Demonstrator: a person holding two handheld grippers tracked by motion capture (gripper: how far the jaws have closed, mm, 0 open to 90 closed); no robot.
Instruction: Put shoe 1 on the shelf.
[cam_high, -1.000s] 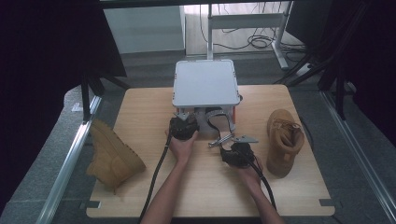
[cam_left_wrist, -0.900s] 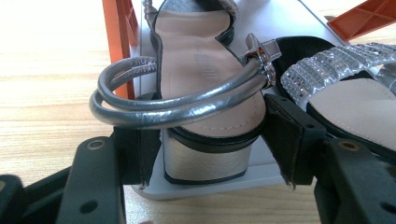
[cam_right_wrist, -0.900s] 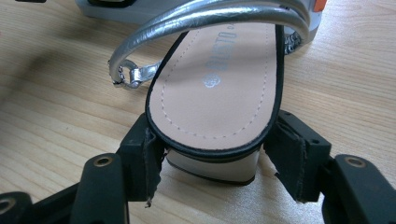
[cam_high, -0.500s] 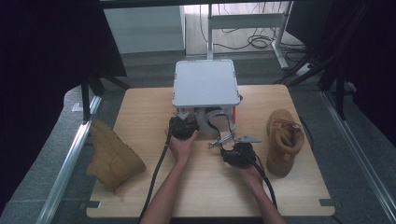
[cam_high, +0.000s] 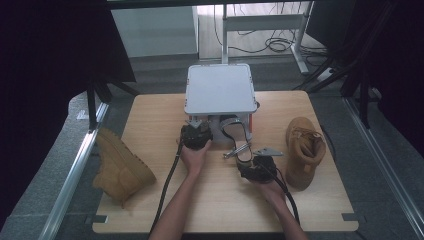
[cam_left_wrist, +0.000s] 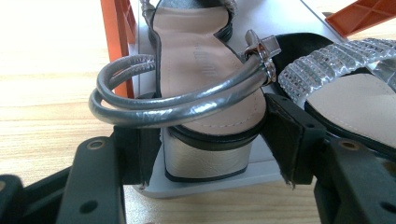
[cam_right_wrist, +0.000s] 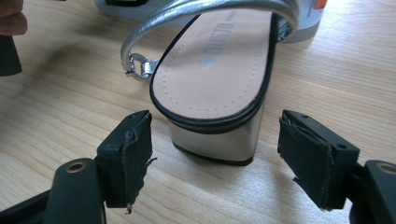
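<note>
A silver block-heeled sandal (cam_left_wrist: 205, 65) lies on the grey shelf (cam_left_wrist: 219, 184) under the white box (cam_high: 218, 90). My left gripper (cam_left_wrist: 210, 140) is shut on its heel, one pad against each side. The matching silver sandal (cam_right_wrist: 219, 70) stands on the table (cam_high: 150, 125), toe toward the box. Its heel sits between the jaws of my right gripper (cam_right_wrist: 217, 135), which have just been opening, and a gap shows on each side. In the high view the left gripper (cam_high: 199, 125) reaches under the box while the right gripper (cam_high: 248, 154) is behind its sandal (cam_high: 239, 140).
A sandal with clear sparkling straps (cam_left_wrist: 345, 93) lies beside the held one on the shelf. Orange posts (cam_left_wrist: 119, 37) hold the box up. One tan boot (cam_high: 117, 165) lies at the table's left edge, another (cam_high: 302, 150) stands upright right of my right hand.
</note>
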